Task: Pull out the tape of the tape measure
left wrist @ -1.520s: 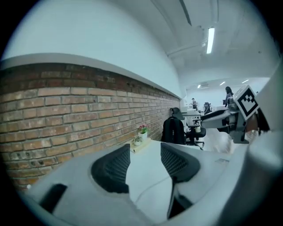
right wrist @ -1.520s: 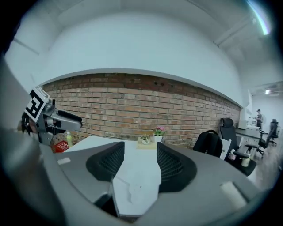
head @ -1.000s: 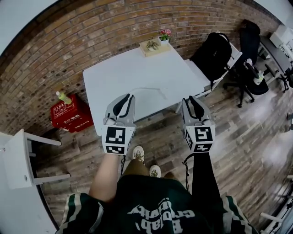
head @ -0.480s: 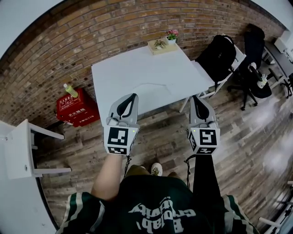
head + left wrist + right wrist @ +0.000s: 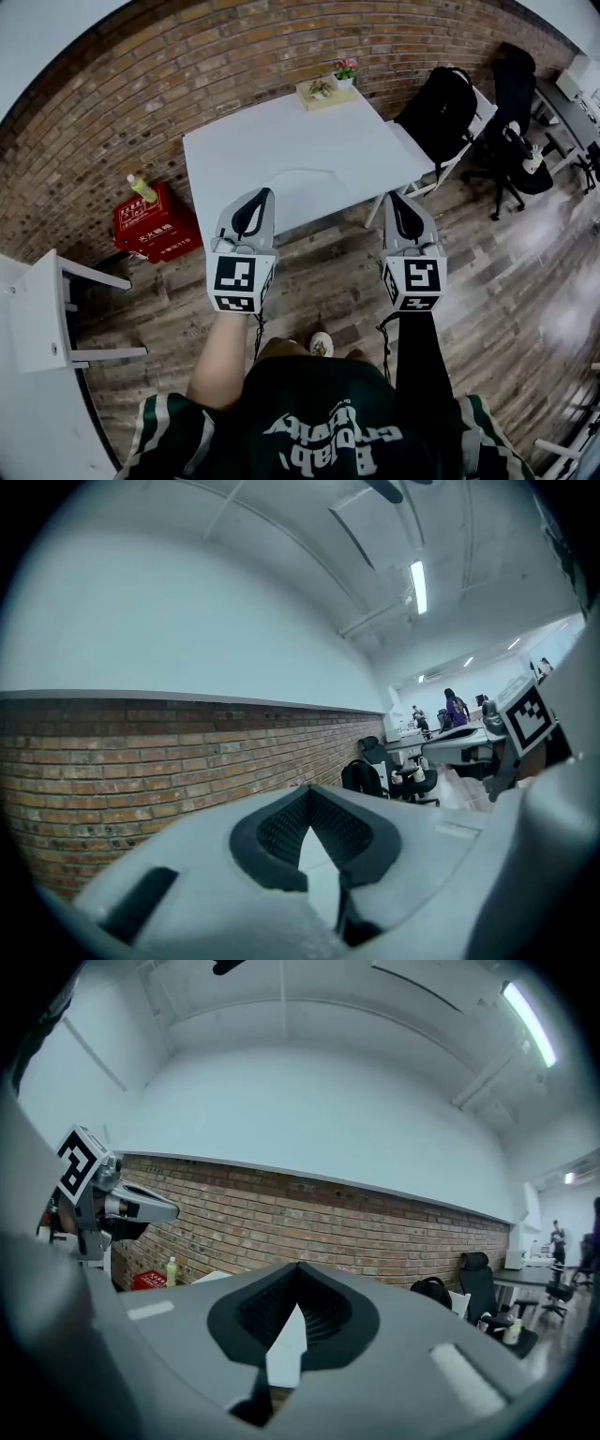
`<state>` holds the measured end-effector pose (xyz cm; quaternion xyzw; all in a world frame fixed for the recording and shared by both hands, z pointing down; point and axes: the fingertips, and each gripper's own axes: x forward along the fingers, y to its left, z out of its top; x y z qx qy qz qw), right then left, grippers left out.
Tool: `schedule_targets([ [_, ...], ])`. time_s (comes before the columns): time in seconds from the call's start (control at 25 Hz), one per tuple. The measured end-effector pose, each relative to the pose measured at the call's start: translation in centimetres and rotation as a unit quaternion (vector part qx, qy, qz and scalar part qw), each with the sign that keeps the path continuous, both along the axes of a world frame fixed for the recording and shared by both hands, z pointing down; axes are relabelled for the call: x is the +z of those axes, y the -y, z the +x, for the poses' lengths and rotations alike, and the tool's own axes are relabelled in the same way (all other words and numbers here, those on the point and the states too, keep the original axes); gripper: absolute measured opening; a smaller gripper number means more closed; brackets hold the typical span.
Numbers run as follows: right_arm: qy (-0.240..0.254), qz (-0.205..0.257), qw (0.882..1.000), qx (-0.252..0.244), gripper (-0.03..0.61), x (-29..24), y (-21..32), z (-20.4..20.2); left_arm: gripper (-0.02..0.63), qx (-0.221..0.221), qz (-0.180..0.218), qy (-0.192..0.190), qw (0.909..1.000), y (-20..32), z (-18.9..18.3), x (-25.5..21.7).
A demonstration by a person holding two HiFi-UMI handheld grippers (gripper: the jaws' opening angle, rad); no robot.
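Two units | left hand-held gripper (image 5: 263, 194): pressed together, empty | right hand-held gripper (image 5: 395, 201): pressed together, empty | facing table (image 5: 281, 141)

Ahead of your left gripper (image 5: 262, 194) and right gripper (image 5: 395, 201), the table (image 5: 281, 141) lay open up to a plant tray (image 5: 323, 92), with a red box (image 5: 150, 225) left and a backpack (image 5: 439, 111) right.

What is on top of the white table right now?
A wooden tray with small plants and a pot of pink flowers stand at the far edge of the table. No tape measure shows. The left gripper covers part of its near edge.
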<state>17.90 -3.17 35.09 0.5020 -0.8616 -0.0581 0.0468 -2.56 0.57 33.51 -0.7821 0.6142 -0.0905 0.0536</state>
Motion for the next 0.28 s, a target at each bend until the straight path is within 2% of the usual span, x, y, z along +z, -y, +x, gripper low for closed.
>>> schedule_targets([
  [0.28, -0.004, -0.002, 1.000, 0.003, 0.014, -0.07, 0.48, 0.41, 0.008, -0.001, -0.002, -0.003, 1.0000, 0.70, -0.11, -0.29],
])
